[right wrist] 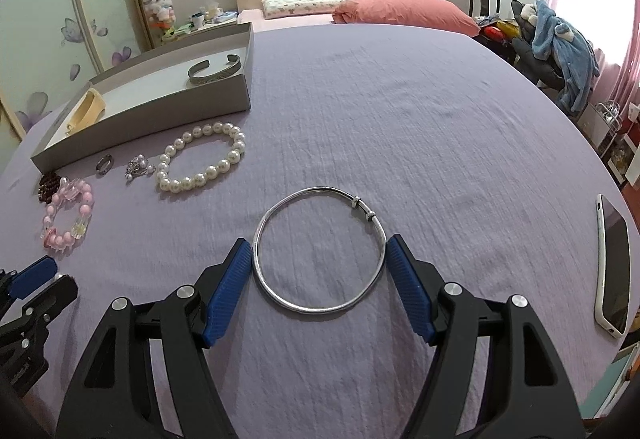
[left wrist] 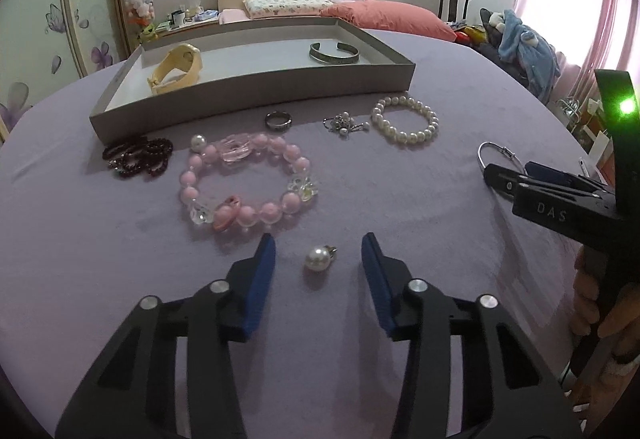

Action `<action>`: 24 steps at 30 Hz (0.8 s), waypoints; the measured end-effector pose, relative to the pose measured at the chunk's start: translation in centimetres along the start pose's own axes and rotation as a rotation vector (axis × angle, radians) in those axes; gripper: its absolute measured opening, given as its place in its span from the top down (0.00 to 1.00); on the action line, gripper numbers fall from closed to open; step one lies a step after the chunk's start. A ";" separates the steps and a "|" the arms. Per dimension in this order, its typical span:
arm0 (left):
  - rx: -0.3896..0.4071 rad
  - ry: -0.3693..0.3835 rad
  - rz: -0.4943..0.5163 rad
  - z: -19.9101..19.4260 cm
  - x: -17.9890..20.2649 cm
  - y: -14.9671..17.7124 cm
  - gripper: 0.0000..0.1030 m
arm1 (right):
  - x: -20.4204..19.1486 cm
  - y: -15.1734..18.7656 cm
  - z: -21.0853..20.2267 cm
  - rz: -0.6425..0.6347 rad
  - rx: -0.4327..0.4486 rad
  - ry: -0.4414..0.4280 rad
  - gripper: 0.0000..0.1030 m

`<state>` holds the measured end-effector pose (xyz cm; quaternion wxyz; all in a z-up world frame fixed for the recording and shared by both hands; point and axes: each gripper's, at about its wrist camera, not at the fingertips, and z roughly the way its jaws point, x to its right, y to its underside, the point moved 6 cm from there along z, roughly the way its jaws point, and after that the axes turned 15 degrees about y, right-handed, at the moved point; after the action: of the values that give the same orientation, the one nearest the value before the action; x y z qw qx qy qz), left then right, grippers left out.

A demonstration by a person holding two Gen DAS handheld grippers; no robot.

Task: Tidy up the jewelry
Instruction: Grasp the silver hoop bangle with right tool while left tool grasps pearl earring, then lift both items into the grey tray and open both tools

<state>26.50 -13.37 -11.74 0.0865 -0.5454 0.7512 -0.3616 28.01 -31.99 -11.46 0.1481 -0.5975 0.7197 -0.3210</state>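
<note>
My left gripper (left wrist: 318, 245) is open, its blue pads either side of a loose pearl pendant (left wrist: 319, 258) on the purple cloth. My right gripper (right wrist: 319, 245) is open, its pads flanking a thin silver bangle (right wrist: 280, 205) lying flat. A grey tray (left wrist: 256, 95) at the back holds a cream bracelet (left wrist: 176, 68) and a dark metal cuff (left wrist: 334, 53). In front of it lie a pink bead bracelet (left wrist: 248, 185), a white pearl bracelet (left wrist: 404, 119), a dark ring (left wrist: 279, 120), a small silver charm (left wrist: 345, 123) and a dark red bead bracelet (left wrist: 138, 157).
A white-cased phone (right wrist: 612, 265) lies on the cloth at the right edge. Behind the table are a bed with pink bedding (right wrist: 404, 11), a chair with blue clothes (right wrist: 560, 43) and a wardrobe (right wrist: 92, 11) at the left.
</note>
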 end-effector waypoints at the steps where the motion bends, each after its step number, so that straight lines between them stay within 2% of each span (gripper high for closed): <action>1: -0.001 -0.002 0.002 0.2 0.1 -0.1 0.63 | 0.1 0.0 0.1 -0.001 0.001 -0.001 0.32; 2: -0.001 -0.004 0.005 0.2 0.2 -0.1 0.71 | 0.1 0.0 0.0 -0.001 0.002 -0.002 0.32; 3: -0.002 -0.010 0.009 0.3 0.3 -0.1 0.84 | 0.2 0.1 0.0 -0.002 0.004 -0.002 0.32; 4: -0.002 -0.023 0.016 0.4 0.3 -0.1 0.85 | 0.1 0.0 -0.1 -0.002 0.005 -0.002 0.32; 19: 0.028 -0.048 -0.021 -1.0 -1.6 -0.1 0.87 | 0.3 0.2 -0.3 -0.010 0.010 -0.003 0.32; 24: 0.061 -0.079 -0.039 -2.2 -2.9 -0.6 0.87 | -0.8 1.3 -1.8 -0.079 0.042 -0.036 0.33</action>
<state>26.95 -9.89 -10.48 0.1255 -0.5710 0.7251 -0.3640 26.16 -30.60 -11.12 0.1608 -0.6278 0.6860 -0.3308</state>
